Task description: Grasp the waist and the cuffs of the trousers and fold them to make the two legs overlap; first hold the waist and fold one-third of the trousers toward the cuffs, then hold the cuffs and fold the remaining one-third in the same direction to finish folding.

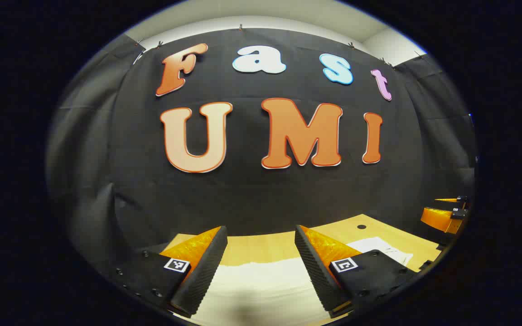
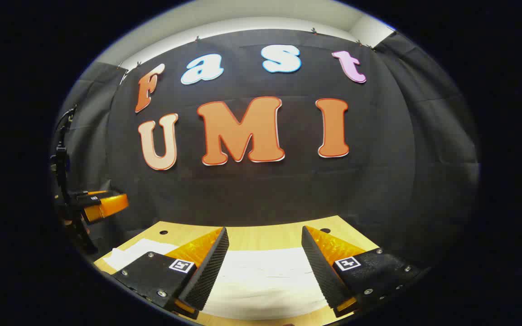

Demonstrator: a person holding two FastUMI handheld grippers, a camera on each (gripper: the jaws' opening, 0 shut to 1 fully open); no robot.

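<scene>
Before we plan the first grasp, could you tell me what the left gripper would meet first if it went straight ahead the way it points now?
Probably the black cloth wall behind the table. The left gripper, open, points level over the white trousers, seemingly above them, though depth is unclear.

Matt white cloth trousers (image 2: 265,280) on a smooth pale wooden table (image 2: 261,235).
</scene>
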